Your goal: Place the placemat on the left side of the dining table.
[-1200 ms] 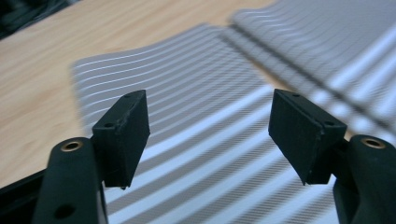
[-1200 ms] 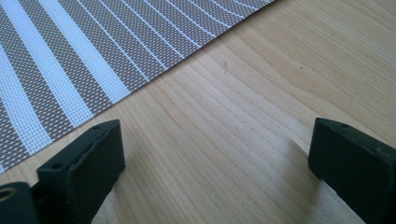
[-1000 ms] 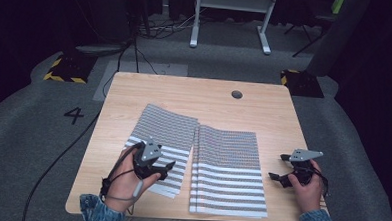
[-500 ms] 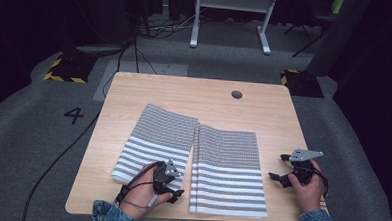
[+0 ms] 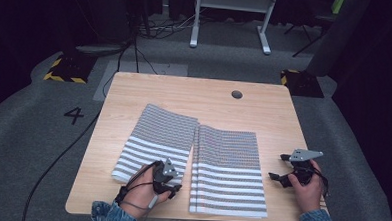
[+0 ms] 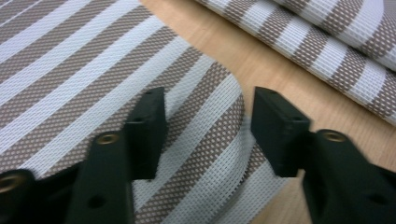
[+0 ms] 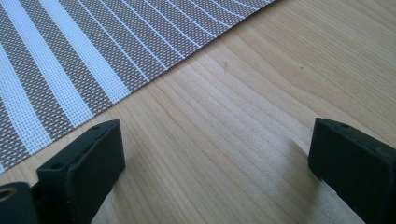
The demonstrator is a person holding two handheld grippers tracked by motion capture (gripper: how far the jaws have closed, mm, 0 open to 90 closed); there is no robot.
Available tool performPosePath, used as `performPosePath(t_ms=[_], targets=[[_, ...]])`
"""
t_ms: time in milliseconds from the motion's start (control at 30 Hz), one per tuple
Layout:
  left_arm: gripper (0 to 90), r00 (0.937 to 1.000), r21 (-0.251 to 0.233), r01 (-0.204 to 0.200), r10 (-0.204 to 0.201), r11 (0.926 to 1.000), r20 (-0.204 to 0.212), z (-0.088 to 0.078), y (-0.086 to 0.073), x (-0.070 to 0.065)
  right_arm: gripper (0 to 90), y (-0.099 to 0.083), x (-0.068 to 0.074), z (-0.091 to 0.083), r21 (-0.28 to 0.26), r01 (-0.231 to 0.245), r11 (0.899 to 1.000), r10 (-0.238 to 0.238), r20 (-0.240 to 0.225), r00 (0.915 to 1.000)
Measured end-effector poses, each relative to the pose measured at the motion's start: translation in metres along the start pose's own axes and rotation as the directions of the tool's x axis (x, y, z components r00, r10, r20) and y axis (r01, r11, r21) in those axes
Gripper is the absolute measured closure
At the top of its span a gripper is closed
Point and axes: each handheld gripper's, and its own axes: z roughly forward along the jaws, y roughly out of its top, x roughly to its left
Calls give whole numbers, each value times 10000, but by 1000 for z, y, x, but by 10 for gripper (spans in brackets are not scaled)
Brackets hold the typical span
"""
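- Left gripper (image 5: pixel 168 177): in the high view we see it low over the near right corner of the left striped mat (image 5: pixel 157 141), held in the person's left hand (image 5: pixel 140 195).
- In the left gripper view (image 6: pixel 208 133) its jaws have just been closing and stand part-way apart. The mat's rounded corner (image 6: pixel 219 116) lies between them and bulges up a little. We cannot tell whether the pads already press on the weave.
- Left striped mat: it lies on the wooden table (image 5: pixel 150 91), left of centre and turned slightly, with fine stripes at its far end and broad white bands nearest the person.
- Right striped mat (image 5: pixel 229 172): it lies just beside the first. The edges nearly meet at the far end, and a narrow strip of bare wood (image 6: pixel 261 70) shows between them near the left gripper.
- Right gripper (image 5: pixel 281 169): we see it in the right hand (image 5: pixel 305 188), just beside the right mat's outer edge.
- In the right gripper view (image 7: pixel 215 154) its jaws are spread wide over bare table (image 7: pixel 261 93), with nothing between them. The mat's edge (image 7: pixel 116 56) lies ahead and to the left.
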Motion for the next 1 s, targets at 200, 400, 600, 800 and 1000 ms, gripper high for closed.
performPosePath(t_ms=[200, 400, 600, 800, 1000], targets=[[813, 9938, -871, 990, -940, 9913, 603, -6, -3, 23, 38, 0, 0, 0, -1, -4, 10000, 4, -2, 10000], [863, 9945, -2452, 914, -1011, 9652, -272, -35, 9, 25, 38, 0, 0, 0, 0, -4, 10000, 4, 0, 10000], [867, 9882, -3833, 786, -1225, 9203, -916, -72, 9, 34, 38, 0, 0, 0, 2, -3, 10000, 3, 0, 10000], [866, 9608, -4995, 982, -2128, 8607, -1779, -109, -7, 55, 38, 0, 0, 0, 0, 1, 10000, -1, 1, 10000], [863, 9317, -5575, 1311, -2941, 8198, -2133, -134, -25, 68, 39, 0, 0, 0, -2, -4, 10000, 4, 2, 10000]])
